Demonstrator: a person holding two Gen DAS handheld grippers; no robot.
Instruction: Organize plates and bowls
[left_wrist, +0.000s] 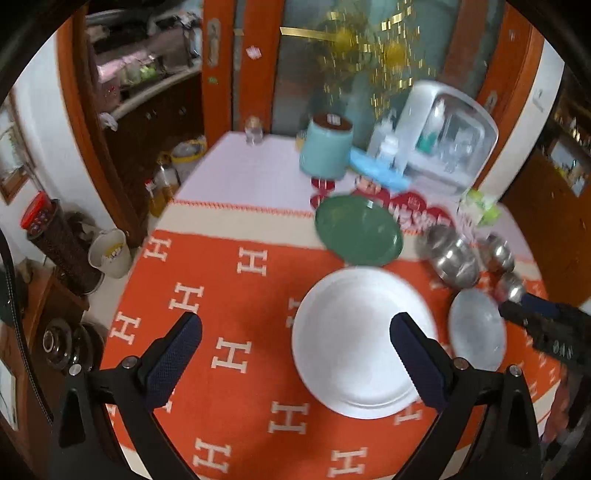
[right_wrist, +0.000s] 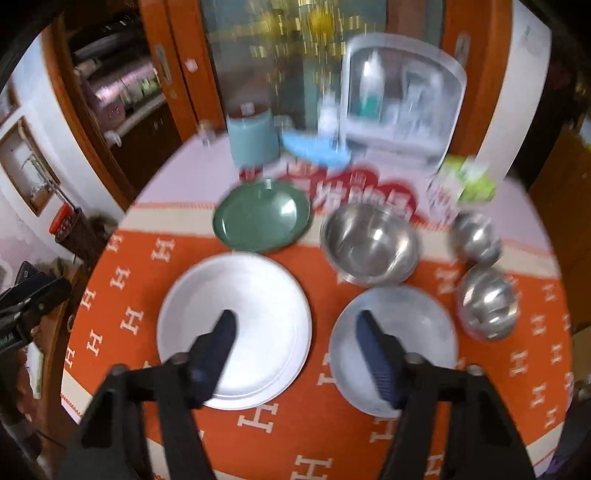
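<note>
The fingers of the right gripper stand spread wide and pinch nothing; those of the left gripper are spread wide as well, empty. By my judgement the task is at its very start, an approach step — nothing is stacked yet.

In the right wrist view the white plate lies at 9 o'clock from centre, the grey plate at 4 o'clock just beside it, the green plate at 11 o'clock; the large steel bowl is at 1 o'clock, and two small steel bowls sit at 3 o'clock, near the table's right side. All rest apart on the orange cloth.

The next move probably calls for a rim grasp on one plate — one finger over the rim, one under it, which is difficult since the plates lie flat; the steel bowls may slip.

Open room is at 8 o'clock in the left wrist view, bare cloth toward the table edge; the far side at 12 o'clock is crowded by a teal canister and a white container.
</note>
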